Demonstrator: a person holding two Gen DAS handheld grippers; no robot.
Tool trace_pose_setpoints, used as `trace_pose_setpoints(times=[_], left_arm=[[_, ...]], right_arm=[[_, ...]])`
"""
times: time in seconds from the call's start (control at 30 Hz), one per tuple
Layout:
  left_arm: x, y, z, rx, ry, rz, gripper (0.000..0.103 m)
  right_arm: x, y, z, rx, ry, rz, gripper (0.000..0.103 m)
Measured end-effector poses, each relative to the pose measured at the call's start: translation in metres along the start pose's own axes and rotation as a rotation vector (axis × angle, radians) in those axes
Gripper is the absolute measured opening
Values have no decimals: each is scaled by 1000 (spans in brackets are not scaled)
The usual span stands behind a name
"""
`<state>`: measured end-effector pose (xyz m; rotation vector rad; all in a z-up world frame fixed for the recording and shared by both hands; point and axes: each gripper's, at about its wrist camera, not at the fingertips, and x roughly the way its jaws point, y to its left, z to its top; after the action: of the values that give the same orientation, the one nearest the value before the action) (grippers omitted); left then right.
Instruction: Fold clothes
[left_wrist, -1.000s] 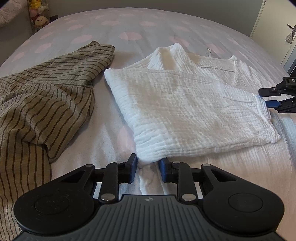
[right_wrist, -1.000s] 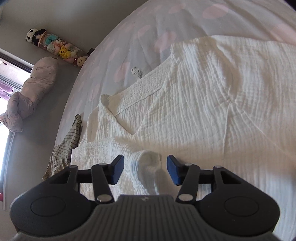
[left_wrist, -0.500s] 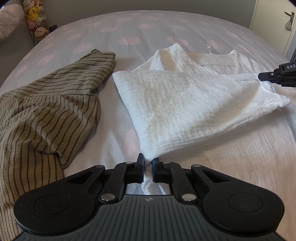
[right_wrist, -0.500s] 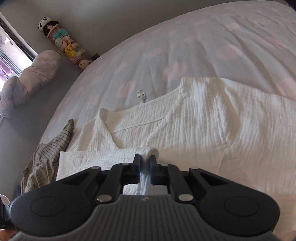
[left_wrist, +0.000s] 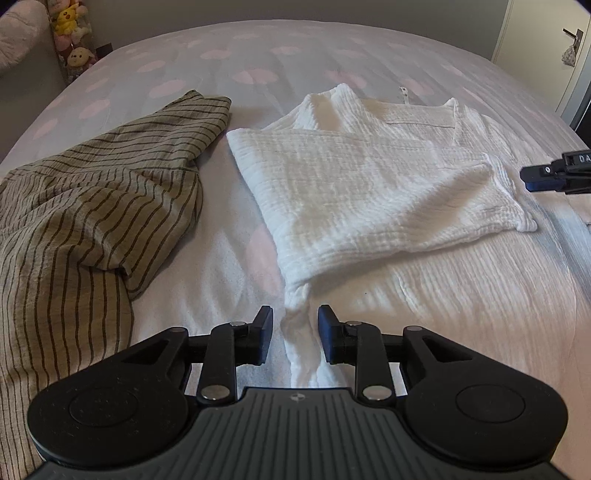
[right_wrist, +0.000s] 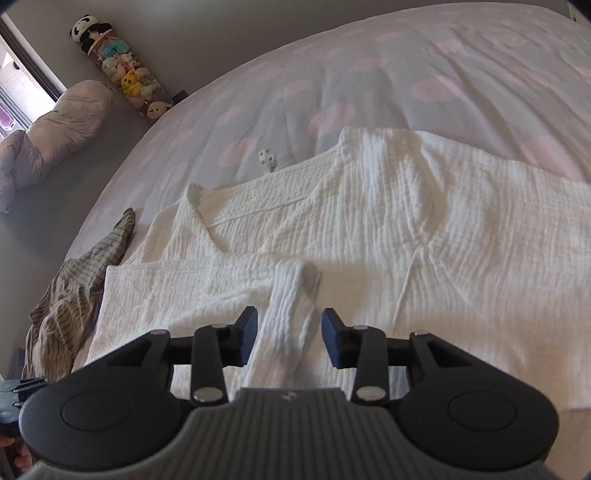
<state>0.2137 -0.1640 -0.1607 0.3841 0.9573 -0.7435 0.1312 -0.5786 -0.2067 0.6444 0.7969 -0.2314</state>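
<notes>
Left gripper (left_wrist: 295, 334): it is hanging with its fingers spread on either side of a bunched corner of the white garment (left_wrist: 369, 184); half a second ago those fingers were pressed together on that same corner, so the cloth is now lying free between them.

Right gripper (right_wrist: 289, 338): it is also standing open, its blue pads apart around a narrow rolled edge of the fabric; half a second ago it was pinching that edge shut.

White garment: it is lying on the bed (left_wrist: 258, 48), right of centre, with one panel folded across the body and the collar pointing toward the far side; the folded flap is resting flat, its right corner just beside the right tool's tip at the edge of the left wrist view.

What the release means: both tools are letting go together, which suggests this fold is being counted as laid; the flap looks settled and is not springing back.

Striped garment (left_wrist: 92, 206): it is sprawling unfolded on the left of the bed, close beside the white one, apparently waiting its turn.

Likely ahead: the white piece still looks wide, so a further fold may be coming.

Background: plush toys (right_wrist: 129, 79) are standing against the far wall.
</notes>
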Motion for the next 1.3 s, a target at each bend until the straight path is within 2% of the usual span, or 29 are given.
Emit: trace_pose_setpoints(times=[0.17,0.23,0.27,0.3,0.37,0.53,0.6,0.63,0.67,0.77,0.87,1.0,1.03,1.1,1.13,1.3], left_arm=[[2,-1,4,-26,-22,-1,25],[7,-4,7,-25,-13,13,24],[9,-4,8,-26,-6,23,16],[12,-4,8,-32,4,39,10],[17,0,7,-55,29,63,7],[21,8,4,-110,34,55,7],[18,7,4,-118,27,59,9],[14,5,4,-110,17,61,10],[9,4,3,-103,6,60,15],[-5,2,-2,-100,-21,44,24],[-16,0,-8,-96,-41,39,26],[-28,-2,-14,-92,-50,38,27],[-31,-2,-15,-90,-53,36,28],[-35,-2,-17,-89,-59,35,28],[-37,-3,-18,-90,-62,35,29],[-44,-5,-18,-90,-82,33,35]], right_arm=[[3,5,-33,22,73,13,41],[3,6,-40,30,58,6,23],[1,6,-41,34,46,-1,6],[-3,5,-41,39,30,-11,6],[-10,4,-40,29,3,-49,5],[-8,-9,-41,18,30,-116,0],[-11,-17,-41,49,29,-102,1],[-14,-21,-41,68,28,-92,2],[-19,-23,-40,73,25,-91,5],[-43,-26,-36,24,0,-133,9],[-75,-41,-24,5,-26,-204,32],[-123,-67,6,-26,-60,-369,35],[-135,-75,17,-18,-58,-414,38],[-159,-93,38,-1,-54,-503,52],[-171,-103,48,15,-53,-545,55],[-212,-162,85,165,-28,-734,56]])
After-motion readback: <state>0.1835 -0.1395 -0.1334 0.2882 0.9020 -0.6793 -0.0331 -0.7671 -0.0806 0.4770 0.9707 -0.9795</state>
